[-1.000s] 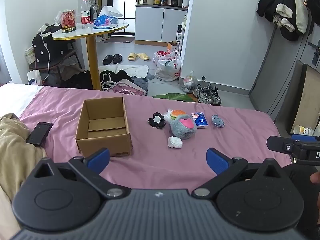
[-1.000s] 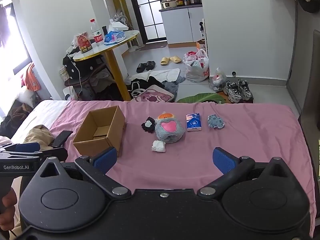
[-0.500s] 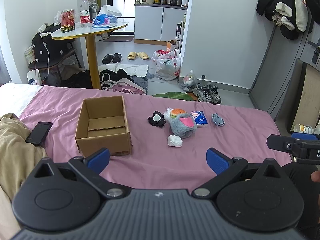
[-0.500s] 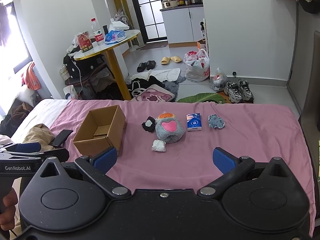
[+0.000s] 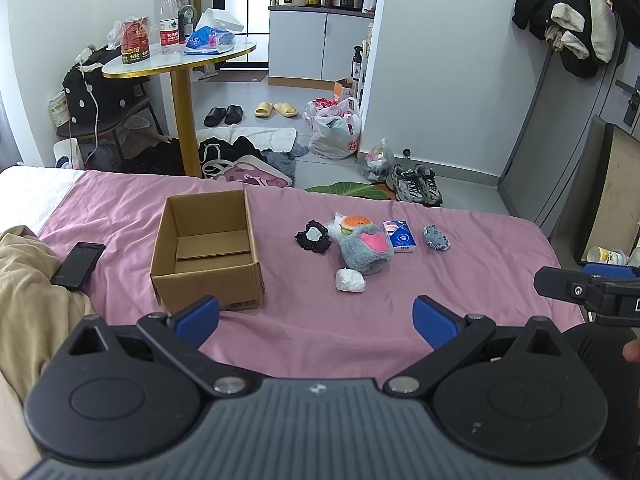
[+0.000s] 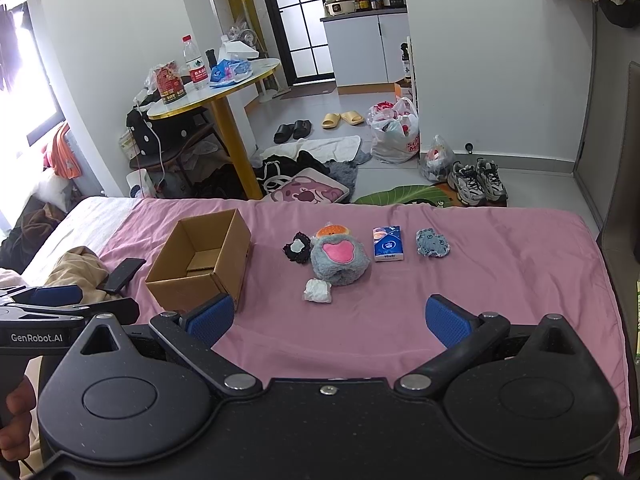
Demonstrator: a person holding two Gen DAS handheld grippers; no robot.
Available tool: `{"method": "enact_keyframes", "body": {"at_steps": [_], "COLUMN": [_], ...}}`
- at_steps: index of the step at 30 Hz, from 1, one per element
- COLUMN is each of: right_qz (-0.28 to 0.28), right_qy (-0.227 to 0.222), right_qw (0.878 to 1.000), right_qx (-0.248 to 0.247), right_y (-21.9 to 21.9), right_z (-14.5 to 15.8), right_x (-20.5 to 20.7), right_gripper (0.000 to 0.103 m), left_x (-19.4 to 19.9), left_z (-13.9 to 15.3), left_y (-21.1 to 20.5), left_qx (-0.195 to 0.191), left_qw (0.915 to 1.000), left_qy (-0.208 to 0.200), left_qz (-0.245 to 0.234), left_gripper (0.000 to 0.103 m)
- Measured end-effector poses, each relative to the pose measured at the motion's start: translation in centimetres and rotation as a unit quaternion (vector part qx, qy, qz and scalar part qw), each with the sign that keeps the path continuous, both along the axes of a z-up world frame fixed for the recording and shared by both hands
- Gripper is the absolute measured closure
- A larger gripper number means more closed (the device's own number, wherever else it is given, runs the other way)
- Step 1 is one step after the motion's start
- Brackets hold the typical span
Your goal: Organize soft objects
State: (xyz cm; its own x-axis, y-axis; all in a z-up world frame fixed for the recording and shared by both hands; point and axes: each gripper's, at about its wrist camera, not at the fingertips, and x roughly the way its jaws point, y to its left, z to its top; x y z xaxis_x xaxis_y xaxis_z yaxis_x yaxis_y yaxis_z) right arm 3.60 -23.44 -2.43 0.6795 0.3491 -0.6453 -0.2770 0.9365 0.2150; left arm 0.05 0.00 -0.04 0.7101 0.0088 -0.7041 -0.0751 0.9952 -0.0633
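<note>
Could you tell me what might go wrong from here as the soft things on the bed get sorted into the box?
1. The plush toy touches the burger toy and black scrunchie; grabbing one could drag its neighbours.
2. The cardboard box sits loose on the pink sheet and may slide if bumped.
3. The crumpled tissue is small, so the open right gripper might pinch the sheet too.

My left gripper [image 5: 316, 316] is held level, its jaws spread wide, blue pads [image 5: 196, 317] facing inward with nothing between them. My right gripper [image 6: 328, 320] sits likewise, jaws fully apart, pads [image 6: 444, 320] bare. Both are side by side, apart, fingers pointing forward.
</note>
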Motion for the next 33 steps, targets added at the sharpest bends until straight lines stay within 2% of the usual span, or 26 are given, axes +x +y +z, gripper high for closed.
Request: {"method": "enact_keyframes", "body": {"at_steps": [33], "right_qz": [0.001], "right_qy": [0.0], "right_qw": [1.0], "right_qx": [-0.001], "right_y": [-0.38], "right_z": [0.26], "right_x": [-0.01], "right_gripper": [0.0], "left_x": [-0.26], "left_z": [-0.72], "left_y": [-0.62], "left_qx": [-0.001], "left_qw": [1.0], "left_qy": [0.002], "left_qz": [0.0], "left_gripper": [0.001]}}
